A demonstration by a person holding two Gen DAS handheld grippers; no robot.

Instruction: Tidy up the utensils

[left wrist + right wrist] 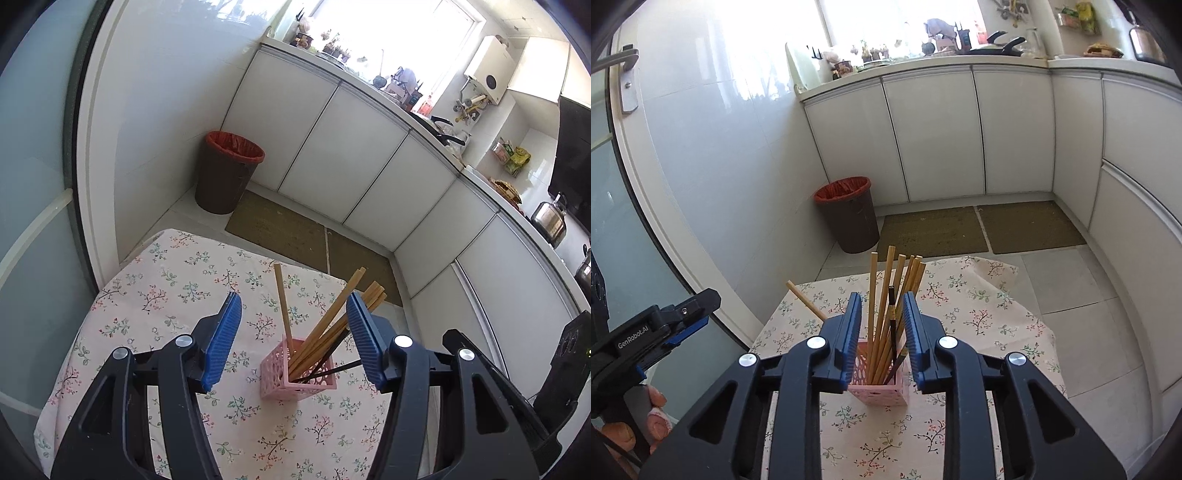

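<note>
The likeliest mishap from here is tipping the pink holder (882,384): it looks light and perforated, its load of chopsticks leans outward, and any sideways brush from a pad against those tall sticks could lever it over onto the floral tablecloth (979,317). The right gripper (881,347) is partly open and holds nothing; the wooden chopsticks (886,314) and the dark chopstick (892,325) rise in the gap between its pads, with the holder just ahead and below (whether a pad touches a stick, I cannot tell). Closing here would probably pinch several sticks at once and drag the holder. The left gripper (293,332) is spread wide and empty, the holder (297,373) ahead between its fingers and nearer the right pad, one chopstick (283,306) standing apart from the leaning bunch. No utensils lie loose on the cloth in view, so the sorting seems nearly done.
</note>
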